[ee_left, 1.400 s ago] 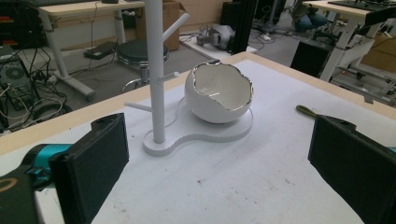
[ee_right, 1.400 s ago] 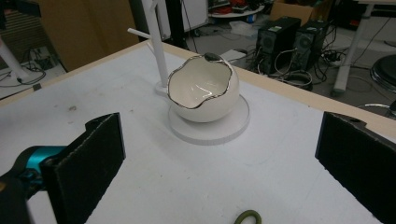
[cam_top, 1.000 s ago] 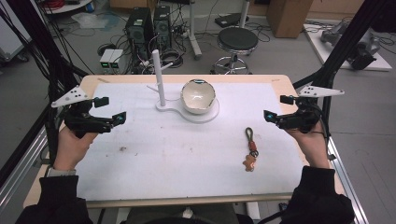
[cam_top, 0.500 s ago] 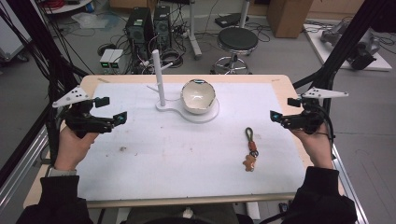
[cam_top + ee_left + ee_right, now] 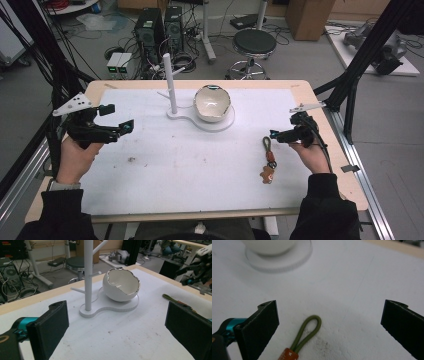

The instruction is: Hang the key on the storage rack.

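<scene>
White tabletop [image 5: 200, 170]; right claw [image 5: 329, 322] wide over keychain [image 5: 308, 333] loop, lined up for grab; left claw [image 5: 117, 117] wide, idle.

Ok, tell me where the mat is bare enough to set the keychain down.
Bare: the wide stretch of white mat between the left tool and the keychain, up to the near edge. Also the far right corner beyond the right tool. Crowded: far middle, around the peg stand and eggshell bowl.

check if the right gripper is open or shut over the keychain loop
Open. In the right gripper view the right gripper has its jaws spread wide either side of the keychain's green cord loop, touching nothing.
</scene>
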A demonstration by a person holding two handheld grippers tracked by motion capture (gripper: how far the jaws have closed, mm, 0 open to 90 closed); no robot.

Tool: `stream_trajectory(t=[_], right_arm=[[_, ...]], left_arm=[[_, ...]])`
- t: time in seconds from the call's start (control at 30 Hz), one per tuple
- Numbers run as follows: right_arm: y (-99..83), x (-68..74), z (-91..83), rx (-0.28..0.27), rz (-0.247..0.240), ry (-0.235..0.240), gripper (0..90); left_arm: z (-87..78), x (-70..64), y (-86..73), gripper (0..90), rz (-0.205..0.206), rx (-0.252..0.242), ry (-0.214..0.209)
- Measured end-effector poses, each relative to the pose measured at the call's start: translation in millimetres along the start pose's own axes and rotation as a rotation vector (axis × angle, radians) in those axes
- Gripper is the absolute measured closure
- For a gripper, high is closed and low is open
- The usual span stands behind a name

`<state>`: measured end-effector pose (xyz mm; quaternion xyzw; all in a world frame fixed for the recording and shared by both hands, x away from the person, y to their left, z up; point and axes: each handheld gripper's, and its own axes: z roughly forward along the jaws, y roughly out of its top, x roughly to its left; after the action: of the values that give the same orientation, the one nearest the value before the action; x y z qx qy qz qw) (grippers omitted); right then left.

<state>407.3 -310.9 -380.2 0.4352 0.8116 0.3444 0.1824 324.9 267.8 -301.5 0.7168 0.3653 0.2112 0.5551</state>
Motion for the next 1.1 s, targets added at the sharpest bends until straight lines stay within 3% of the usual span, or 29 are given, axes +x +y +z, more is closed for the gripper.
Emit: stream_trajectory(t=[0.07, 0.17, 0.37, 0.7, 1.0, 1.07, 1.1], right_arm=[[-1.0, 0.9, 11.9, 0.053, -0.009, -0.017, 1.0], [-2.2, -1.0, 25.5, 0.089, 0.016, -0.038, 1.0], [-4.1, -6.6, 40.1, 0.098, 0.044, -0.029, 1.0], [-11.2, -14.2, 62.9, 0.195, 0.063, -0.038, 1.2], [-11.8, -11.6, 64.5, 0.213, 0.057, -0.057, 10.0], [-11.7, -9.1, 62.2, 0.213, 0.056, -0.058, 18.1], [-12.1, -7.7, 60.5, 0.199, 0.041, -0.051, 28.5]], left_arm=[[-0.2, 0.2, -2.0, 5.5, 0.000, 0.000, 0.000], [-0.3, 0.3, -3.8, 5.6, -0.002, 0.007, 0.002], [-4.3, 0.6, -7.0, 5.6, -0.011, 0.008, 0.008], [-11.1, 1.2, -12.5, 5.6, -0.021, 0.017, 0.017], [-11.0, 1.7, -14.4, 5.6, -0.024, 0.025, 0.022], [-10.2, 1.9, -15.0, 5.6, -0.024, 0.028, 0.025], [-9.1, 1.3, -15.1, 5.5, -0.028, 0.032, 0.022]])
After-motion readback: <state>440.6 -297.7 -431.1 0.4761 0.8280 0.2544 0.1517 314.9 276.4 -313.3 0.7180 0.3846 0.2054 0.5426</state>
